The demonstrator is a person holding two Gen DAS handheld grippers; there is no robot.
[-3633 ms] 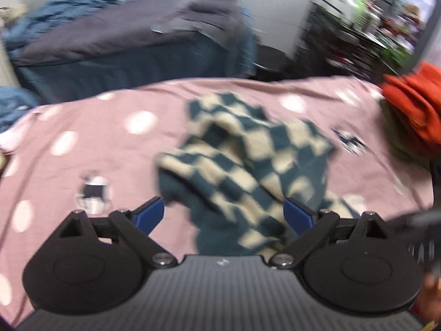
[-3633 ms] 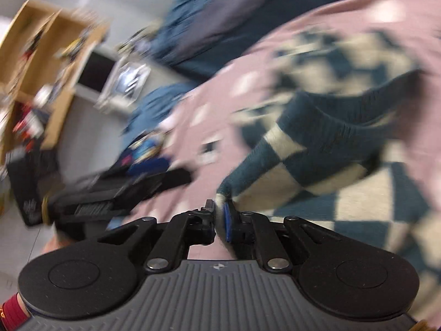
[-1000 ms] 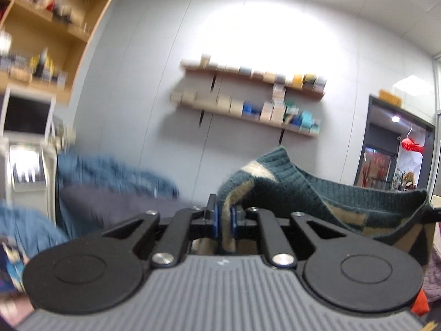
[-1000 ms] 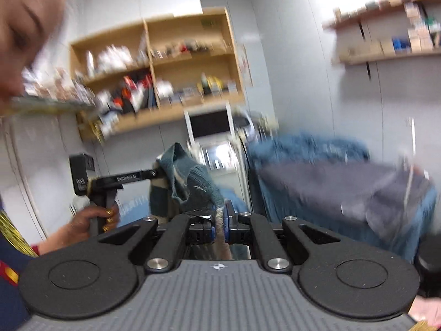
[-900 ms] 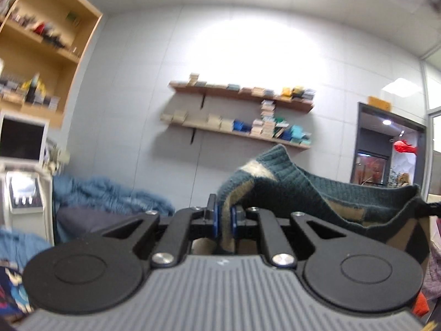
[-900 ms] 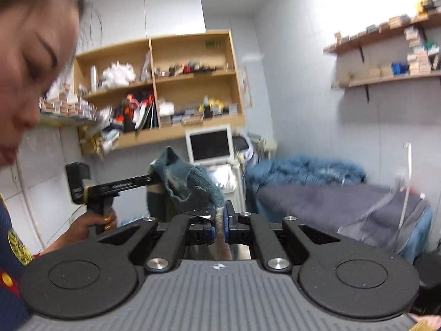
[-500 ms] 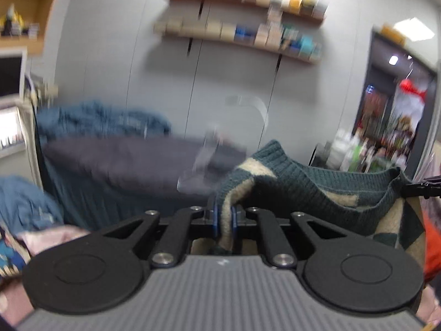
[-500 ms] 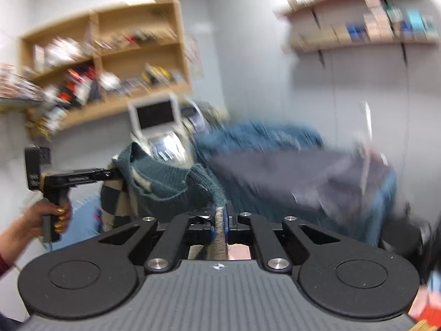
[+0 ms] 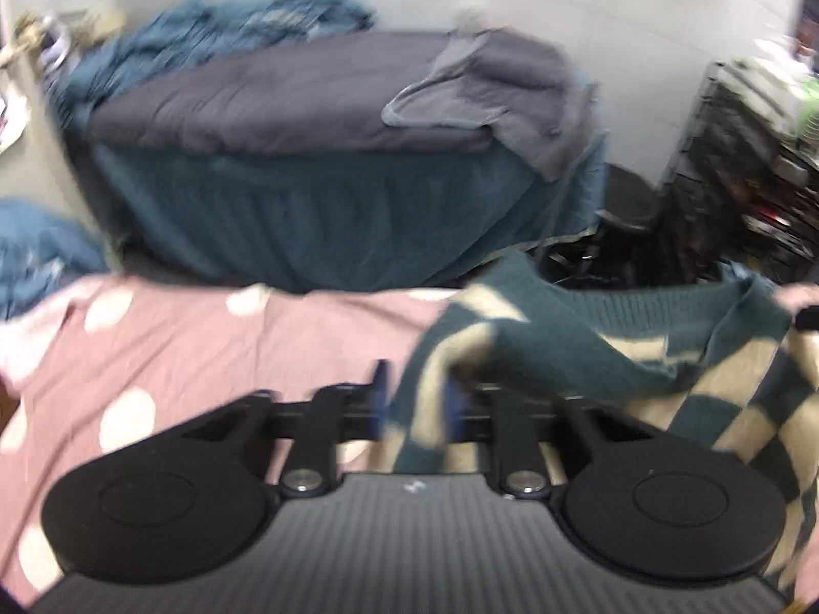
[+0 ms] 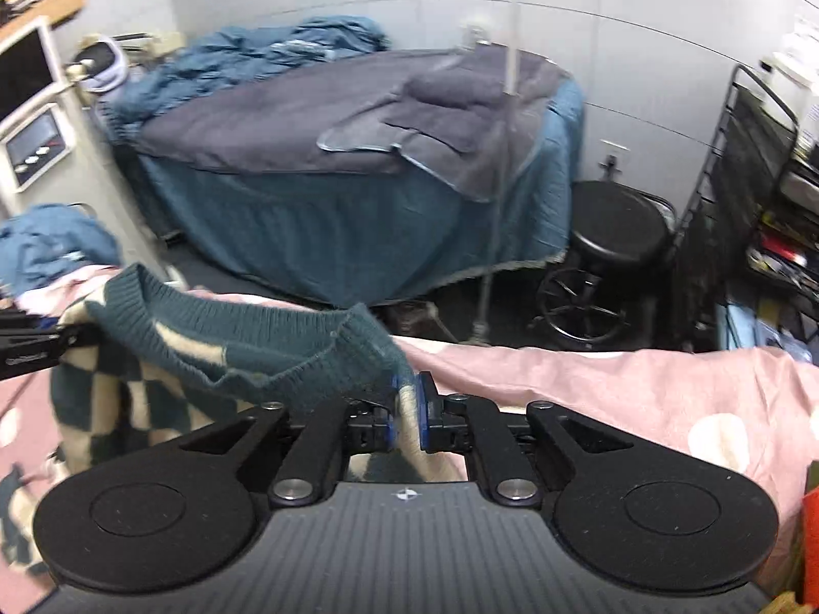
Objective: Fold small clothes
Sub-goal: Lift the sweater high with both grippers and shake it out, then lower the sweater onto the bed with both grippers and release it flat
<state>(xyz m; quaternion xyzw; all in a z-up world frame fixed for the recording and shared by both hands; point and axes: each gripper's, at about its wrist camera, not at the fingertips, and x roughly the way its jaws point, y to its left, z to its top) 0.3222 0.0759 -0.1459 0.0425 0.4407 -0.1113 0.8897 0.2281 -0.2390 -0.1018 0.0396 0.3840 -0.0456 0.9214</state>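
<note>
A dark teal and cream checkered knit sweater (image 9: pixel 588 358) hangs stretched between my two grippers above the pink polka-dot sheet (image 9: pixel 179 337). My left gripper (image 9: pixel 414 404) is shut on one edge of the sweater. My right gripper (image 10: pixel 407 404) is shut on the other edge of the sweater (image 10: pixel 215 353), with the ribbed hem sagging between them. The left gripper's handle (image 10: pixel 30 348) shows at the left edge of the right wrist view. The sweater's lower part drapes down onto the sheet.
A bed with a dark grey cover and blue skirt (image 10: pixel 358 153) stands behind the pink sheet (image 10: pixel 614 389). A black stool (image 10: pixel 614 235) and a black wire rack (image 10: pixel 757 163) are at the right. Blue cloth (image 9: pixel 36 250) lies at the left. An orange item (image 10: pixel 811 537) is at the right edge.
Both grippers have tilted and come down from facing the wall and shelves to facing the bed and pink sheet. The sweater stays held in both and now hangs lower over the sheet.
</note>
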